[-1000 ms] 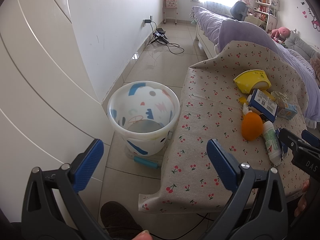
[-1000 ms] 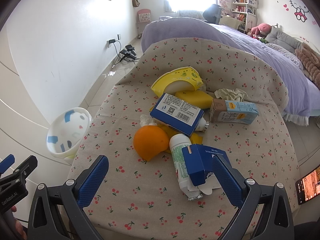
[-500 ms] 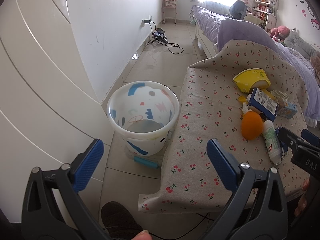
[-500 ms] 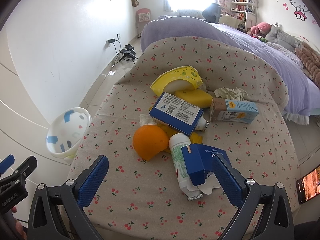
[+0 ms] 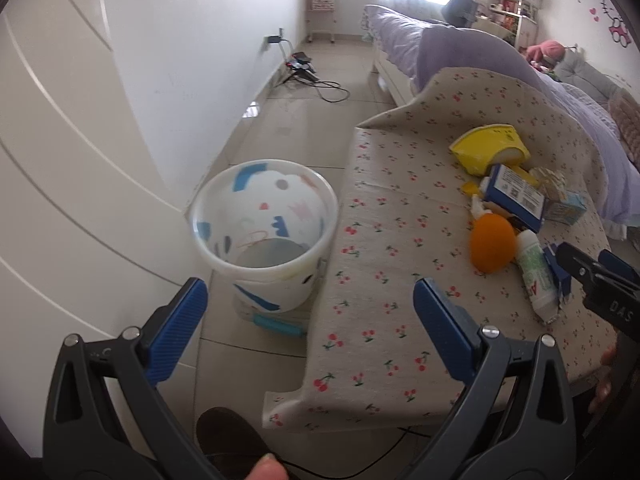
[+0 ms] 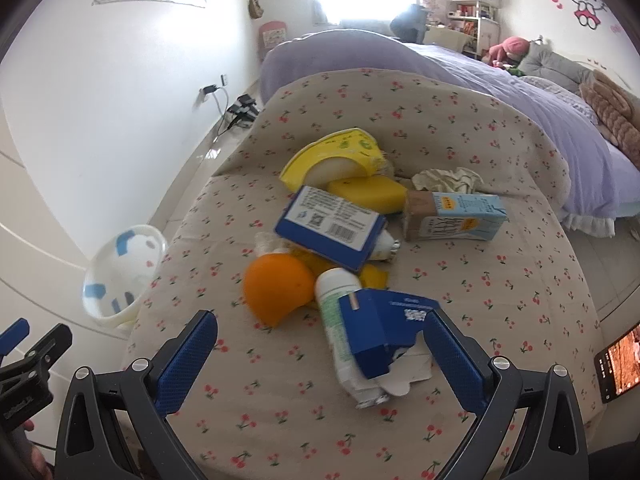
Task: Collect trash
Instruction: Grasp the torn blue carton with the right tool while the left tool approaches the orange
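Note:
A pile of trash lies on the cherry-print tablecloth [image 6: 500, 288]: an orange peel [image 6: 278, 288], a white-and-green tube [image 6: 334, 312], a torn blue carton [image 6: 376, 332], a blue box [image 6: 332, 228], a yellow sponge [image 6: 368, 194], a yellow wrapper [image 6: 332, 156], a milk carton [image 6: 456, 216] and crumpled paper [image 6: 448, 178]. My right gripper [image 6: 320, 328] is open just in front of the tube and torn carton, holding nothing. The patterned white bin [image 5: 264, 240] stands on the floor left of the table. My left gripper [image 5: 308, 300] hangs open over the bin's near side and the table edge.
A white wall [image 5: 180, 60] and panelled door run along the left. Cables [image 5: 308, 72] lie on the floor beyond the bin. A purple bed [image 6: 500, 80] is behind the table. A phone [image 6: 618, 364] lies at the table's right edge. A shoe [image 5: 228, 436] shows below.
My right gripper has crept a little closer to the torn carton and tube. The left view has shifted slightly; the bin sits a bit further left. Both stay open.

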`<state>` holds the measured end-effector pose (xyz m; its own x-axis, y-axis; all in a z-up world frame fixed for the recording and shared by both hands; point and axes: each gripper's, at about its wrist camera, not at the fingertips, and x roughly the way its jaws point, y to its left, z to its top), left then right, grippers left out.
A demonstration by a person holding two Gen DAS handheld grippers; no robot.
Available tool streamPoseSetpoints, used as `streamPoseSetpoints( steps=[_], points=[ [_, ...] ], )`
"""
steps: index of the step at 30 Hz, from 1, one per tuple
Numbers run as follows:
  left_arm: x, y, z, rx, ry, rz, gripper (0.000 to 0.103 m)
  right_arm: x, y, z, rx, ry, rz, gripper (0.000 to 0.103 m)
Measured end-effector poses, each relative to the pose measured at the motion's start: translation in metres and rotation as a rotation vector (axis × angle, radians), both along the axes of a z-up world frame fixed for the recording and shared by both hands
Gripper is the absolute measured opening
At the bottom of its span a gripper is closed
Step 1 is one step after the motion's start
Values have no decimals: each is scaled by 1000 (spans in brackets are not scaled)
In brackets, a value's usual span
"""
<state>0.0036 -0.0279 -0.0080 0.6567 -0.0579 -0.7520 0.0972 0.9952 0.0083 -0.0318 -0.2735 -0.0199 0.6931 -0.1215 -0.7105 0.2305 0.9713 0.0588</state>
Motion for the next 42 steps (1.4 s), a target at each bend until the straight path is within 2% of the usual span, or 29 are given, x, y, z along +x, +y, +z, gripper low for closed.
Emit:
streamPoseSetpoints(
  steps=[8, 13, 16, 18, 21, 27, 32, 35, 37, 38, 39, 42],
  points=[
    [9, -19, -2, -48, 22, -27, 102, -7, -49, -17, 82, 8, -76, 103],
    [17, -39, -6, -67, 35, -74, 102, -7, -80, -30, 140, 70, -93, 103],
    [24, -50, -12, -82, 66, -98, 102, -6, -87, -38, 162, 99, -101, 103],
    [29, -57, -16, -93, 90, -111, 102, -4, -90, -44, 222, 114, -93, 103],
    [32, -62, -21, -97, 109, -116, 102, 1, -84, -50, 261, 134, -63, 103],
    [35, -62, -26, -94, 125, -115, 102, 13, -72, -56, 261, 153, -42, 103],
    [36, -63, -27, -92, 123, -123, 102, 22, -56, -54, 145, 144, -20, 103],
    [37, -67, -27, -92, 124, -136, 102, 26, -51, -52, 56, 140, -27, 87],
    [37, -72, -28, -96, 124, -151, 102, 25, -55, -50, 78, 126, -18, 64],
    [38, -74, -28, -99, 123, -158, 102, 24, -57, -48, 91, 118, -18, 58],
    [39, -76, -29, -103, 122, -166, 102, 20, -59, -44, 79, 104, -23, 46],
    [43, -86, -31, -120, 123, -195, 102, 12, -66, -31, 62, 53, -38, 34]
  ],
)
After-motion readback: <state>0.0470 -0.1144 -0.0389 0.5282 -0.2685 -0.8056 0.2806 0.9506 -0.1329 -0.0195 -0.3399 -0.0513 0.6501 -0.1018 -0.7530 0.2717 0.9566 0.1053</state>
